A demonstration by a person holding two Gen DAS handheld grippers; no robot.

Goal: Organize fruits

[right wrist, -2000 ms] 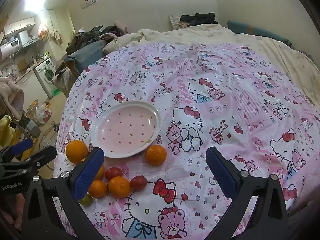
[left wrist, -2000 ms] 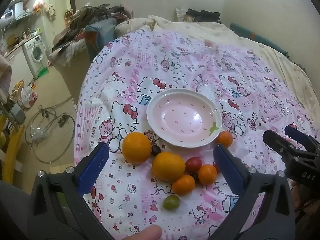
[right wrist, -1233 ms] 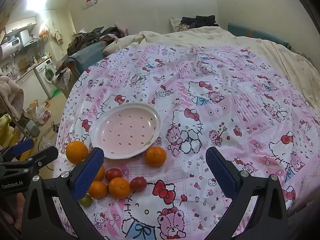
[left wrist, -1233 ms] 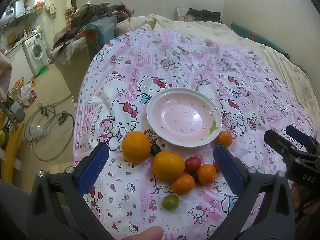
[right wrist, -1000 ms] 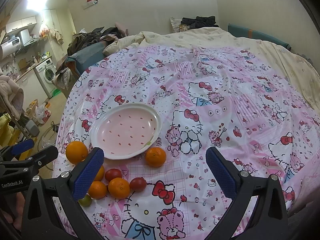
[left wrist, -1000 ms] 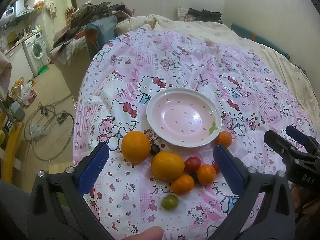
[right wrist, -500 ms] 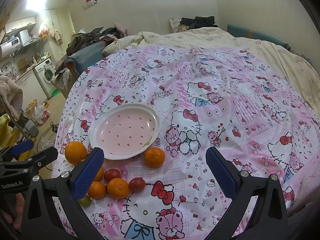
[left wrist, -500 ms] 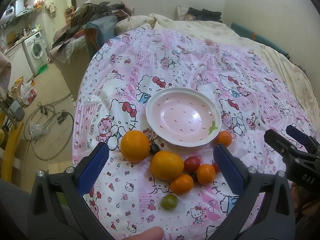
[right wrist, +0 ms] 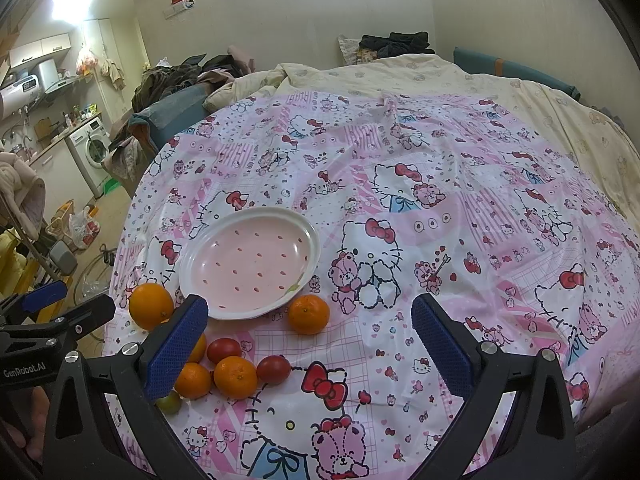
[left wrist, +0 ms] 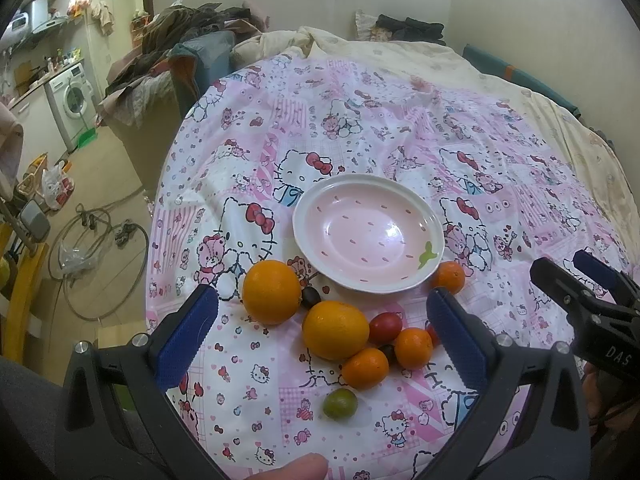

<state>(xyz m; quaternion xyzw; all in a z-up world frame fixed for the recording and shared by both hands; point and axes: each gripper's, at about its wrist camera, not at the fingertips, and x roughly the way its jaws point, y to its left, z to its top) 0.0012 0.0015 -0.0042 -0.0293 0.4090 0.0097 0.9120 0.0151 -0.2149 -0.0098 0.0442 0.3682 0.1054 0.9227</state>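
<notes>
Fruit is clustered on the bed's pink cartoon sheet (left wrist: 400, 128), on the near side of the empty pink plate (left wrist: 368, 184), none on it yet. Large orange (left wrist: 271, 293) and second large orange (left wrist: 335, 336) are seen straight ahead of the left gripper (left wrist: 322, 332), framed between its wide-apart jaws, nothing held. Small mandarin (right wrist: 308, 314) lies alone just beside the plate's near rim, ahead and slightly left of the right gripper (right wrist: 310, 338), jaws also apart, empty. Cherry tomato (right wrist: 273, 369) lies nearer still. Judged: left gripper is nearer the big oranges, right nearer the mandarin; plate lies just beyond either pick. Round fruit, no long axis to be matched.
</notes>
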